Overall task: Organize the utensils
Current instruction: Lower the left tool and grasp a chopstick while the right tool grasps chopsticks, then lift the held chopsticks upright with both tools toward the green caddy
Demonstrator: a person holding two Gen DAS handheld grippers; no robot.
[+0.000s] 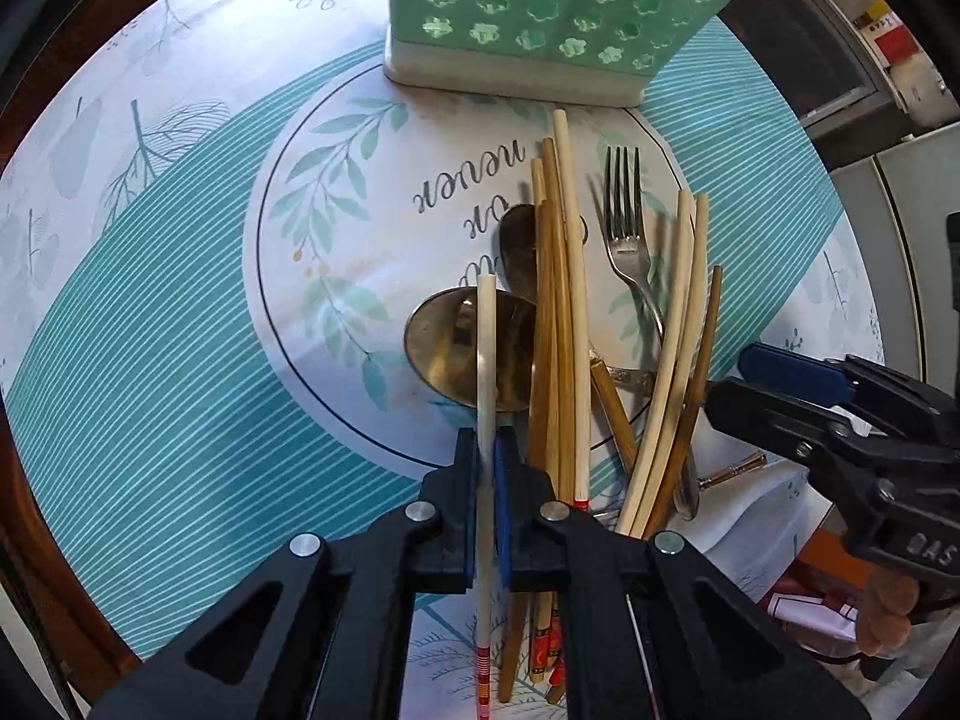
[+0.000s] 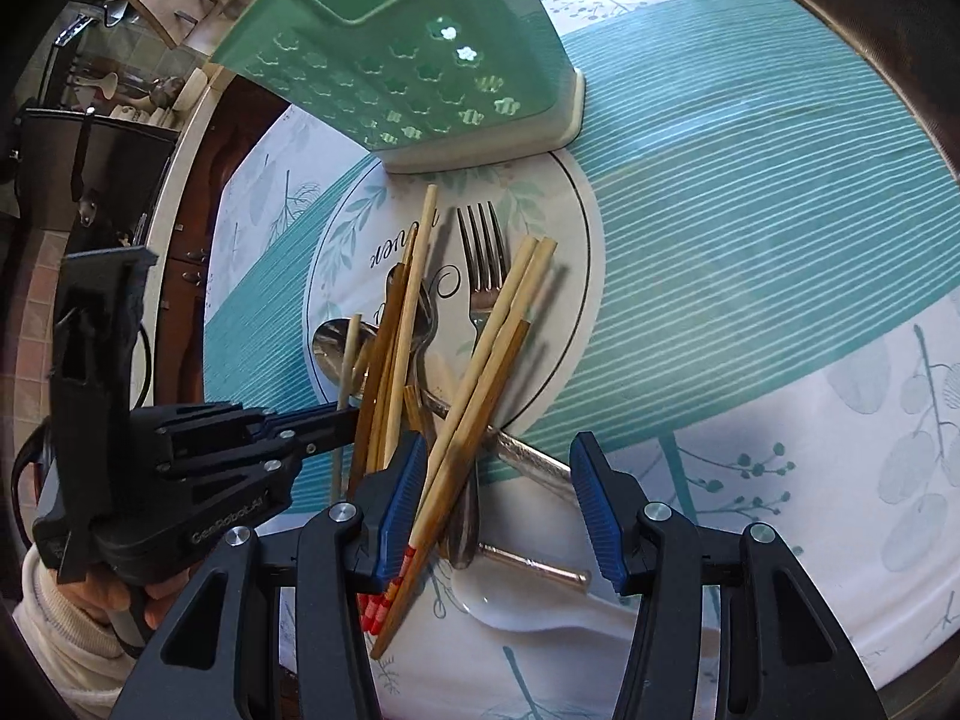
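The tabletop (image 1: pixel 180 360), under a teal leaf-print cloth, carries a green perforated utensil holder (image 1: pixel 540 12) at its far side. Near it lies a pile of chopsticks (image 1: pixel 558 330), with two metal spoons (image 1: pixel 444 348) to the left and a fork (image 1: pixel 627 240) to the right. A white plastic spoon (image 2: pixel 540 612) lies nearest. The left tool (image 1: pixel 487 462) is clamped on one pale chopstick (image 1: pixel 486 348). The right tool (image 2: pixel 498 492) stands with jaws apart over the pile.

Your path to the green holder (image 1: pixel 540 18) is blocked centrally by the chopstick pile (image 1: pixel 558 324) and fork (image 1: pixel 627 240); bare tablecloth (image 1: pixel 180 312) lies open leftward.
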